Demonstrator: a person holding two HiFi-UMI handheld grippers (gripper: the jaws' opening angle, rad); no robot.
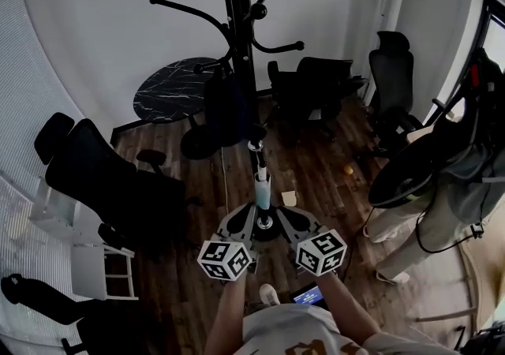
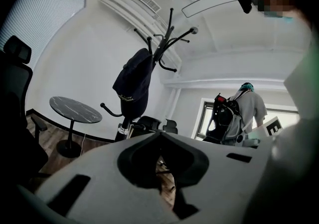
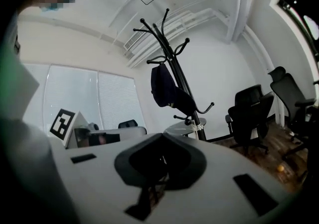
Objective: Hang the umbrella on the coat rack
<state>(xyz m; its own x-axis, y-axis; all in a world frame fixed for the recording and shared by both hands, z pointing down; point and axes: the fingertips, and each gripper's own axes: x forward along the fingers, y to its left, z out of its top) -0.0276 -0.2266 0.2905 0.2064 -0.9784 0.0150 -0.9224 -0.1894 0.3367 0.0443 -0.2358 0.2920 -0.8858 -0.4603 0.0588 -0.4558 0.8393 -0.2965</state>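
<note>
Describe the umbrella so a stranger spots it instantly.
Find the tall black metal coat rack by the white wall. The dark folded fabric umbrella hangs on it high up, the only soft bundle among bare curved hooks.

A dark wooden floor (image 1: 316, 180) is carrying the room's furniture.
The coat rack (image 1: 241, 30) is standing near its middle, with a round table (image 1: 175, 89) standing behind by the wall. Black office chairs (image 1: 102, 180) are sitting left and right, a white step stool (image 1: 102, 270) is standing at the left, and a small orange thing (image 1: 348, 170) is lying on the boards.
</note>
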